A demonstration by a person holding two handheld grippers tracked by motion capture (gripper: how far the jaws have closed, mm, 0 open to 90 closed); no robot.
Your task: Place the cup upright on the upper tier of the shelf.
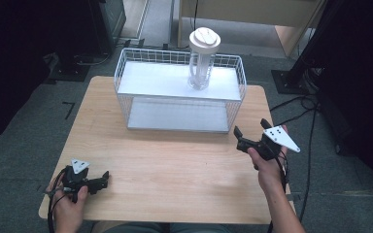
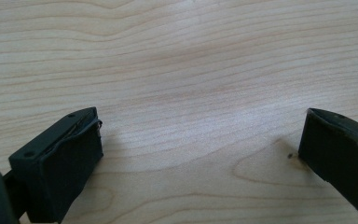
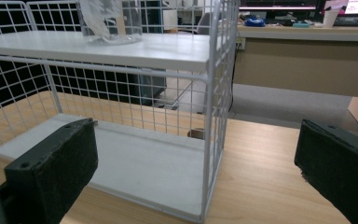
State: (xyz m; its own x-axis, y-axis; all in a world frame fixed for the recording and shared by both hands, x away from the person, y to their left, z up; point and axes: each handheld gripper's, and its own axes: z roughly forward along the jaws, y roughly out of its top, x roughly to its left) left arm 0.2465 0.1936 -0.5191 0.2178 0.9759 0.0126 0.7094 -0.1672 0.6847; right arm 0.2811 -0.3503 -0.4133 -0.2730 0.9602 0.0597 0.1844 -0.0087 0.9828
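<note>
So on my end the left gripper (image 1: 90,183) is parked low at the near left corner of the wooden worktop (image 1: 175,165), lying pretty much on the surface, and its own view has the fingers (image 2: 60,163) spread wide with nothing but bare wood grain between them. The right gripper (image 1: 250,133) is up near the right edge, held just off the front right corner of the white wire shelf rack (image 1: 179,94), fingers wide apart there too and gripping nothing. From the right gripper view I'm looking straight at that corner post of the rack (image 3: 212,116), with the lower shelf board (image 3: 135,168) running off to the left and the upper shelf board (image 3: 121,49) above it. The thing I'm closest to working with is the clear plastic container (image 1: 201,65) with the round white lid (image 1: 205,38): it's standing upright on the upper shelf, toward the right half, well apart from both grippers. In the right gripper view I just catch its clear base (image 3: 109,23) at the top edge.
</note>
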